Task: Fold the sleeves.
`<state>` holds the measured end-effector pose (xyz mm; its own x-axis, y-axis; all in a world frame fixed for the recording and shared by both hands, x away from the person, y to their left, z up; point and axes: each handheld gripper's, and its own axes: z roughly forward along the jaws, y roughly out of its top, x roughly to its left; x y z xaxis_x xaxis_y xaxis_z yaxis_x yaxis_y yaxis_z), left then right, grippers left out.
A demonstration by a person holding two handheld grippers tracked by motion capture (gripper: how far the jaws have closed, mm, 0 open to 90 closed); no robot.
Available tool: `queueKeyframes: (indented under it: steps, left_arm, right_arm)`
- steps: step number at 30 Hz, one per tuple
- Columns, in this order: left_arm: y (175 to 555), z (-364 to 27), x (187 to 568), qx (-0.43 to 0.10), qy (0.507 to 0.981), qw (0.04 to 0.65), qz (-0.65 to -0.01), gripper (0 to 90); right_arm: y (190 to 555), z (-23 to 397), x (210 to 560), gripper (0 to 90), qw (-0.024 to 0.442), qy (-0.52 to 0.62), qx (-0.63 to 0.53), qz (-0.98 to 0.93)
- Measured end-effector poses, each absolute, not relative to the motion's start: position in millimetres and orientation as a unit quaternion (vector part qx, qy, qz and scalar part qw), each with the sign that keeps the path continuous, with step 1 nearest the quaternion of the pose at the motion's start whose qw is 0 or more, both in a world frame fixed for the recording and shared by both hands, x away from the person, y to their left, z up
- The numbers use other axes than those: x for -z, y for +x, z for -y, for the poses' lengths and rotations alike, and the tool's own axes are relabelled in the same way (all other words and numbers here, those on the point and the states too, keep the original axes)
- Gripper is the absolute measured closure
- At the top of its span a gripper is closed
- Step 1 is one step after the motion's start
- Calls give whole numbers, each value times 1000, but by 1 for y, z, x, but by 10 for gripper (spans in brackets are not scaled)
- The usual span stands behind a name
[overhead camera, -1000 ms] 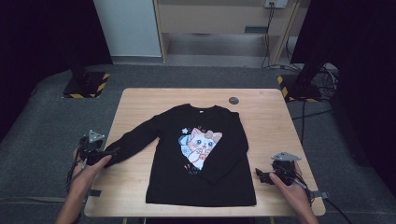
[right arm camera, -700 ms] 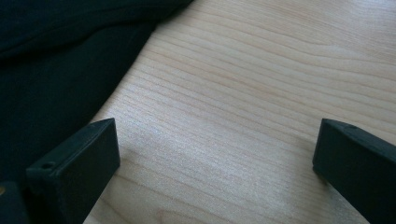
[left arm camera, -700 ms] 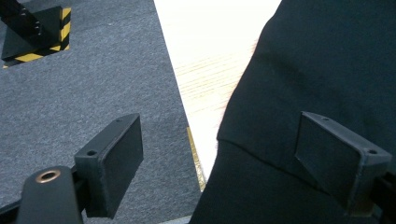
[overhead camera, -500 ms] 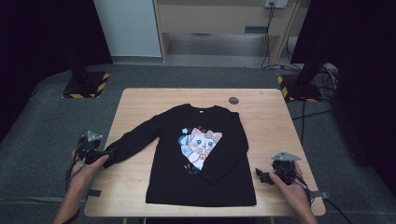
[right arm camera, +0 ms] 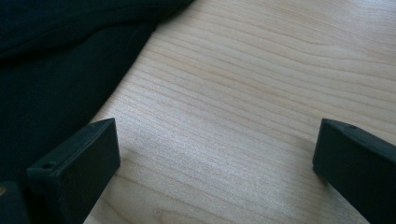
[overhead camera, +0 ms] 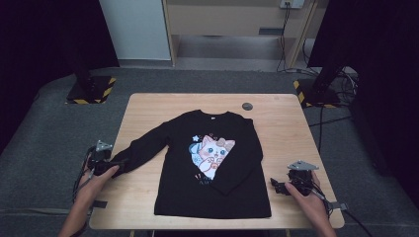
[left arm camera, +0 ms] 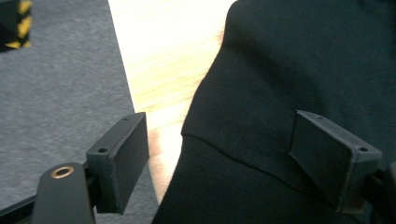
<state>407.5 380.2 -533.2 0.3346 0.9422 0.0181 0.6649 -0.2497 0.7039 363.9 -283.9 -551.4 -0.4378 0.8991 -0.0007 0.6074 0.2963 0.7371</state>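
Black long-sleeved shirt [overhead camera: 212, 163] flat mid-bench, cat print up, collar toward far edge. One sleeve [overhead camera: 143, 150] stretched diagonally toward left edge; ribbed cuff [left arm camera: 224, 191] between left tool [left arm camera: 219, 158] jaws, just been closing, not yet clamped. Right tool [right arm camera: 215, 154] apart over bare wooden bench [right arm camera: 261, 93], beside hem.

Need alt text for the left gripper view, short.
The left claw stands open around the ribbed cuff of a black shirt sleeve, its pads apart from the cloth at the sides. Behind the sleeve lies a light wooden table, with grey carpet beyond its edge.
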Motion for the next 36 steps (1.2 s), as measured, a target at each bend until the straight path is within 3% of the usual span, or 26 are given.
queueKeyframes:
  steps: [6,11,15,21,31,36]
  left_arm:
    - [405,-375,533,-217,768,309,-518,180]
    - [406,-366,532,-196,788,296,-503,73]
    - [409,-367,530,-187,795,288,-500,78]
    - [411,-378,525,-178,780,300,-520,238]
    - [404,-380,526,-208,773,304,-516,455]
    - [400,-376,526,-212,765,310,-523,661]
  right_arm:
    - [364,284,551,8,213,485,-341,-776]
    - [364,284,551,8,214,485,-341,-776]
    - [364,284,551,8,214,485,-341,-776]
    - [364,284,551,8,213,485,-342,-776]
    - [364,284,551,8,213,485,-342,-776]
    - [364,284,551,8,214,485,-341,-776]
